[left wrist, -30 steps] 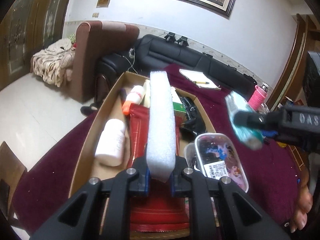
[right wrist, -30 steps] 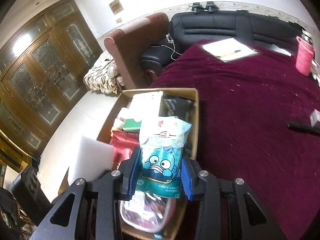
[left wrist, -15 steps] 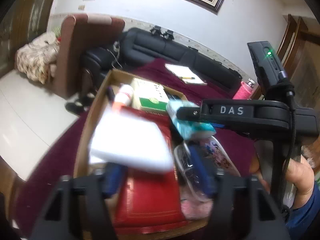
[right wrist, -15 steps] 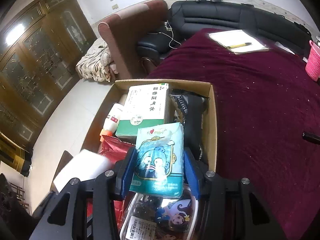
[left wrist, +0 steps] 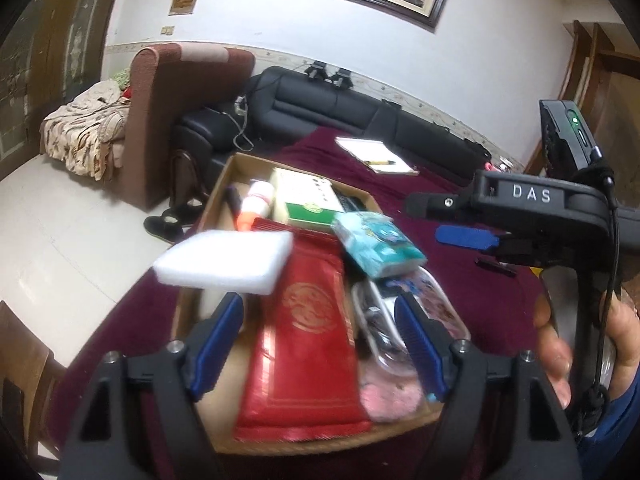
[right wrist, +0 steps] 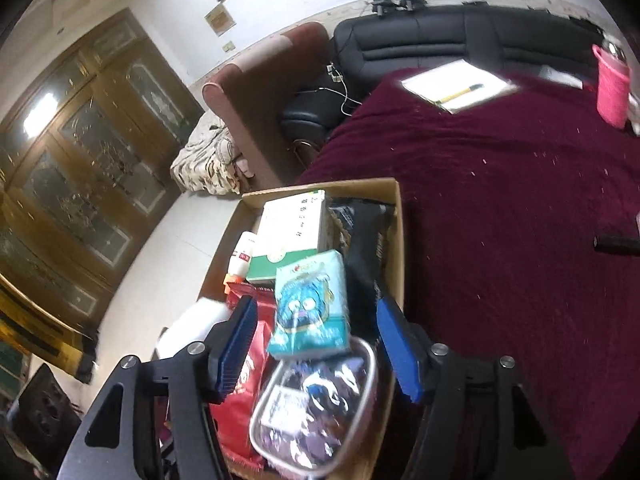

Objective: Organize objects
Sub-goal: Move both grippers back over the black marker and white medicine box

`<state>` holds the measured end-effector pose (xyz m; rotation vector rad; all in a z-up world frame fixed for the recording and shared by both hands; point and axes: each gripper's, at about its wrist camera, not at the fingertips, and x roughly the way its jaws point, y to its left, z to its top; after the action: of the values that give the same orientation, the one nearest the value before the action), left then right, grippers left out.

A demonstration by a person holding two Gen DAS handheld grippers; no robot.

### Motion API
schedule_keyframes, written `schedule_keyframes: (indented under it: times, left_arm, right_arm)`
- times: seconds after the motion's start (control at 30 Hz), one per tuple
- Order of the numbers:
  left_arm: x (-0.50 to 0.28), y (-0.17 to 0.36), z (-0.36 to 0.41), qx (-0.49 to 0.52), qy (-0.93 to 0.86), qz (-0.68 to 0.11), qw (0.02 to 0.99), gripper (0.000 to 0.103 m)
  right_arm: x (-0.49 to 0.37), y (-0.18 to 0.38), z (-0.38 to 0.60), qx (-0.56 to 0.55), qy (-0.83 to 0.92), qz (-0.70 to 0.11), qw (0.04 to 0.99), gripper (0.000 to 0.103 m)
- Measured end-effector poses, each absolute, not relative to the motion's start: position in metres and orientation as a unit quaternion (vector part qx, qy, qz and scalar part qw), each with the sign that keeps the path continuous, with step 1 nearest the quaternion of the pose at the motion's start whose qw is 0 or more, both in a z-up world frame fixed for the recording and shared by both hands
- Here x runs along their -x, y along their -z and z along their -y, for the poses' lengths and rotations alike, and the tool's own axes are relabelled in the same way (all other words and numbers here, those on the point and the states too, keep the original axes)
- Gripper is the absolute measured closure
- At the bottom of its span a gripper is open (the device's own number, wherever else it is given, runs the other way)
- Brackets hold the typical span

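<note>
Both claws over cardboard box [left wrist: 224,178], spread wide, holding nothing. Right gripper [right wrist: 316,344] jaws just opening; tissue pack [right wrist: 310,312] loose between them, atop clear case [right wrist: 316,412], long axis running near-to-far. Left gripper [left wrist: 320,328] clear of foam block [left wrist: 226,262], lying left and beyond.

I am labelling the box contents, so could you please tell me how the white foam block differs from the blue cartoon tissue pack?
The foam block is plain white and unwrapped; the tissue pack is teal, printed with a cartoon face, in shiny film. The foam block lies at the box's left side, the tissue pack farther right. Both sit in the box, gripped by neither claw.
</note>
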<state>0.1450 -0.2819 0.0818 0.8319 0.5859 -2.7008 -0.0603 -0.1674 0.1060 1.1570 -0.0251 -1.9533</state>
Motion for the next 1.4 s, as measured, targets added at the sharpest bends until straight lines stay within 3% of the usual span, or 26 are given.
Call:
schedule_keyframes:
  times: [0.5, 0.77, 0.97, 1.17, 1.4]
  left_arm:
    - [-0.154, -0.11, 0.242, -0.279, 0.941, -0.176, 0.08, 0.026]
    - [-0.114, -0.111, 0.177, -0.312, 0.943, -0.111, 0.031, 0.026]
    - [-0.036, -0.118, 0.108, -0.33, 0.943, -0.035, -0.036, 0.026]
    - [0.078, -0.1, 0.043, -0.371, 0.918, 0.068, -0.119, 0.025]
    - [0.175, -0.057, 0.007, -0.404, 0.895, 0.138, -0.13, 0.026]
  right_arm:
    - [0.076, -0.092, 0.046, -0.466, 0.794, 0.081, 0.382, 0.03]
    - [0.128, -0.08, -0.041, -0.476, 0.812, 0.138, 0.308, 0.03]
    - [0.175, -0.067, -0.128, -0.435, 0.865, 0.16, 0.194, 0.03]
    - [0.2, -0.038, -0.184, -0.457, 0.829, 0.275, 0.168, 0.029]
    - [0.195, -0.048, -0.211, -0.44, 0.824, 0.319, 0.16, 0.029]
